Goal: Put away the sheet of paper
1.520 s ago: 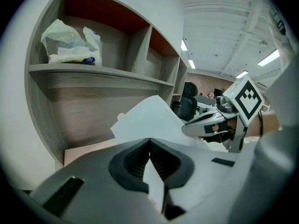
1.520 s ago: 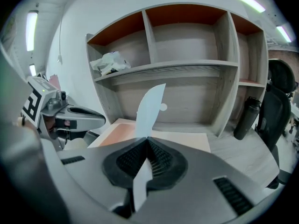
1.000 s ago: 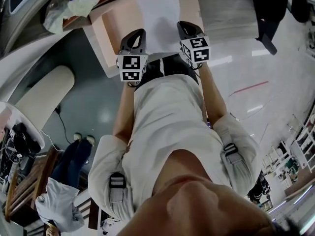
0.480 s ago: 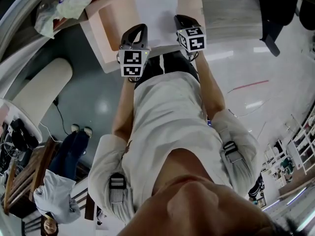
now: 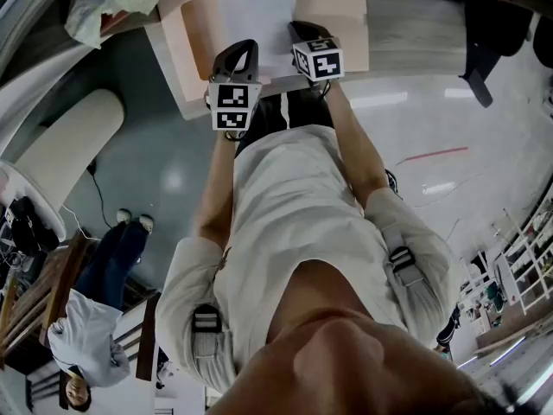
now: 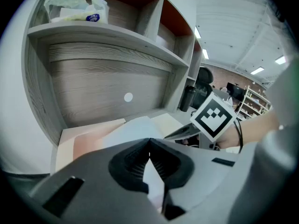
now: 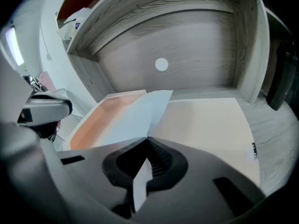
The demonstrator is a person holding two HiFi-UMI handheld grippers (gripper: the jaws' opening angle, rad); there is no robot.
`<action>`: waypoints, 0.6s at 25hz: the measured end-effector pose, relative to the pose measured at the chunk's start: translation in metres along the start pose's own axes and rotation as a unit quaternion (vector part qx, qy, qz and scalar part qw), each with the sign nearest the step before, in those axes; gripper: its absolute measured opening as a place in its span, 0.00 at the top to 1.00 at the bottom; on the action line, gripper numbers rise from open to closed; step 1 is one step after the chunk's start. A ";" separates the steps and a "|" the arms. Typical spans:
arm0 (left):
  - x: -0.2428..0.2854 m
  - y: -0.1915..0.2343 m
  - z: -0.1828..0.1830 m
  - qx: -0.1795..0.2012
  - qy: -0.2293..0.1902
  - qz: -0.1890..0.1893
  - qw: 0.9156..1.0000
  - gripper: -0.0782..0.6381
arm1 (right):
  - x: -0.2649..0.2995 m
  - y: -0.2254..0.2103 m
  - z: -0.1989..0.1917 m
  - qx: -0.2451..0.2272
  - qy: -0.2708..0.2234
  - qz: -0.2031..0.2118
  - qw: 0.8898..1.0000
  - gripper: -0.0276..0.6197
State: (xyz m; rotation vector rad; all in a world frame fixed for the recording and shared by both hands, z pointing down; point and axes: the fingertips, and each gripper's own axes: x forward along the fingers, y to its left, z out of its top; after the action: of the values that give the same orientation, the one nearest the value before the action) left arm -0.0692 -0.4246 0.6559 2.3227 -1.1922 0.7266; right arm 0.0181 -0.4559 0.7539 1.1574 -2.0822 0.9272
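White rectangular paper sheet (image 5: 259, 15) crosses the flat peach mat's (image 5: 194, 41) front edge. Your left gripper (image 6: 149, 143) and right gripper (image 7: 147, 141) both clamp it.

Site: open-plan office or lab | Evidence: wood-grain shelf unit (image 6: 107, 36) noted; office chair (image 6: 204, 77) seen beyond; ceiling strip lights (image 6: 256, 71) observed; storage racks (image 6: 255, 99) recorded; polished floor (image 5: 432, 93) noted.

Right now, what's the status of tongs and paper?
Left tongs and right tongs shut on sheet of paper. Sheet over peach folder. Nothing in the way.
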 end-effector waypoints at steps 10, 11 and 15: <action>-0.017 0.025 -0.013 -0.013 -0.003 0.021 1.000 0.86 | 0.036 0.041 0.002 -0.008 0.018 0.013 1.000 0.92; -0.019 0.027 -0.013 -0.014 -0.004 0.023 1.000 0.86 | 0.038 0.045 0.002 -0.011 0.020 0.015 1.000 0.92; -0.021 0.035 -0.019 -0.021 -0.004 0.028 0.999 0.86 | 0.049 0.059 -0.002 -0.031 0.035 0.023 0.999 0.92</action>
State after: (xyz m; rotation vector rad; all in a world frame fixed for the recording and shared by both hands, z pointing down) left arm -0.1131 -0.4199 0.6623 2.2694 -1.2677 0.7045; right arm -0.0554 -0.4549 0.7743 1.0359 -2.0736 0.9057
